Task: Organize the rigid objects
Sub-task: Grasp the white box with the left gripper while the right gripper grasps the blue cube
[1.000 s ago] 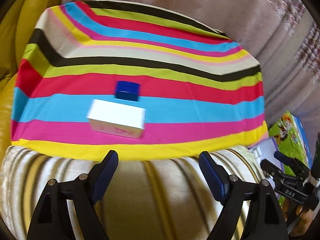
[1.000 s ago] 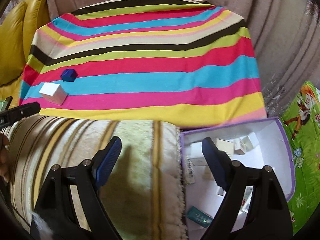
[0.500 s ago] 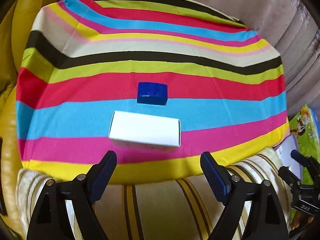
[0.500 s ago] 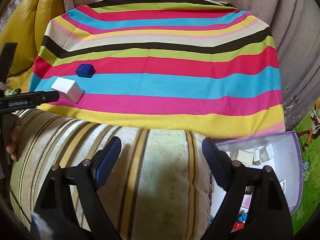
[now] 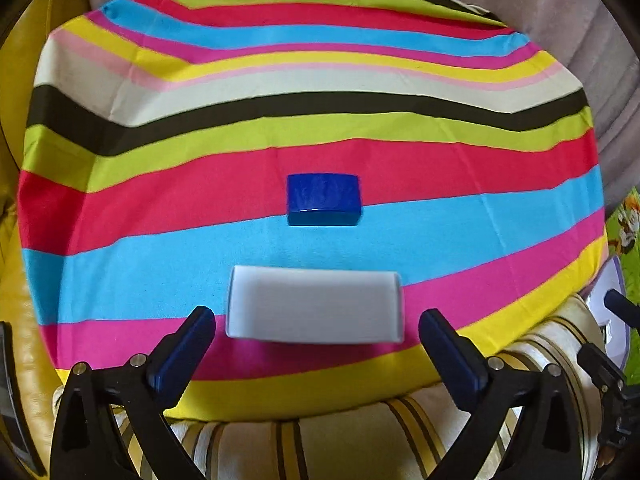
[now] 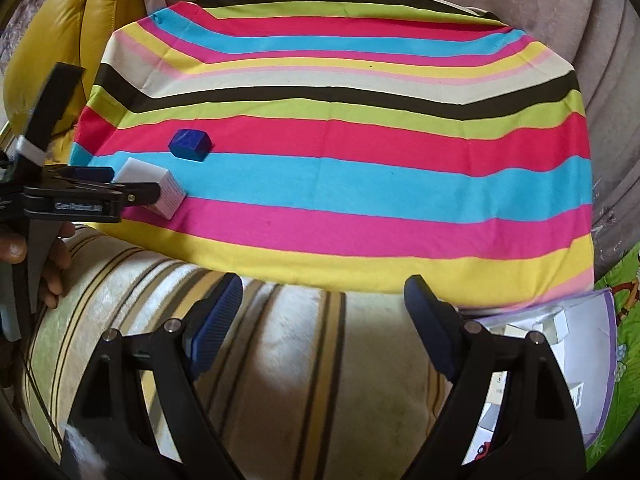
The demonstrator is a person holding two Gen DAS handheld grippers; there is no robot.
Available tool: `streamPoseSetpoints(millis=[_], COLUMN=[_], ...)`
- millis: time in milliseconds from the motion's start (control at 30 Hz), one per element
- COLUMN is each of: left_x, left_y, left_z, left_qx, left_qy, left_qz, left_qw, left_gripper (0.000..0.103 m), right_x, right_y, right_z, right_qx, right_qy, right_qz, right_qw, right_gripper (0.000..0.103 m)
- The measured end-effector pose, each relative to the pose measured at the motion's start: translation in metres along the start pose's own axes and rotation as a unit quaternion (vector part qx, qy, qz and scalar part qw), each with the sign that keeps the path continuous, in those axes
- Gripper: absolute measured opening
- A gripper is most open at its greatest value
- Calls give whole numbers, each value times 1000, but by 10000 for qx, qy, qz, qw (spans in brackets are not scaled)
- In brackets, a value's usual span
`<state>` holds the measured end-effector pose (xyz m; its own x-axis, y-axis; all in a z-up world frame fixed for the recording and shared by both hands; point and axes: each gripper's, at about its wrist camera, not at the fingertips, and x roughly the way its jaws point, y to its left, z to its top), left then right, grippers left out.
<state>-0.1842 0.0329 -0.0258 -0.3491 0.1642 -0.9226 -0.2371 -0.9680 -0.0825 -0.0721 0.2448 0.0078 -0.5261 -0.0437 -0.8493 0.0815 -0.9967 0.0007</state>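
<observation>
If the left gripper (image 5: 316, 330), wide open round the white box (image 5: 315, 305), shuts crooked, box could slide w/ the striped cloth (image 5: 160, 272).

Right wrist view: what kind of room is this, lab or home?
Likely a home living room: yellow leather sofa, beige upholstered cushions behind the striped cloth, and a cartoon play mat on the floor.

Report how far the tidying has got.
Done: small boxes already lie in the purple-edged box. In hand: the open left gripper straddles the white box, not yet closed. Left: the blue block on the striped cloth; the right gripper is open, holding nothing.
</observation>
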Motion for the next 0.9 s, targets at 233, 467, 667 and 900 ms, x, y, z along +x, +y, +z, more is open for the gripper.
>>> streamPoseSetpoints(millis=[233, 467, 667, 900], left_x=[9, -6, -17, -41], left_y=[12, 30, 55, 75], left_z=[2, -1, -6, -7], left_qx=[-184, -649, -1237, -1753], left_qy=[150, -240, -562, -1357], left_qz=[-276, -92, 51, -5], left_qw=[9993, 9976, 9907, 9751], left_gripper=[88, 87, 87, 87], right_x=[10, 24, 43, 68], right_y=[14, 36, 59, 88], right_z=[15, 40, 62, 85], right_qx=[-84, -166, -84, 60], right_qy=[42, 42, 128, 176], right_qz=[100, 207, 394, 459], right_qw=[9999, 9996, 9991, 9988], right_gripper=[85, 85, 85, 85])
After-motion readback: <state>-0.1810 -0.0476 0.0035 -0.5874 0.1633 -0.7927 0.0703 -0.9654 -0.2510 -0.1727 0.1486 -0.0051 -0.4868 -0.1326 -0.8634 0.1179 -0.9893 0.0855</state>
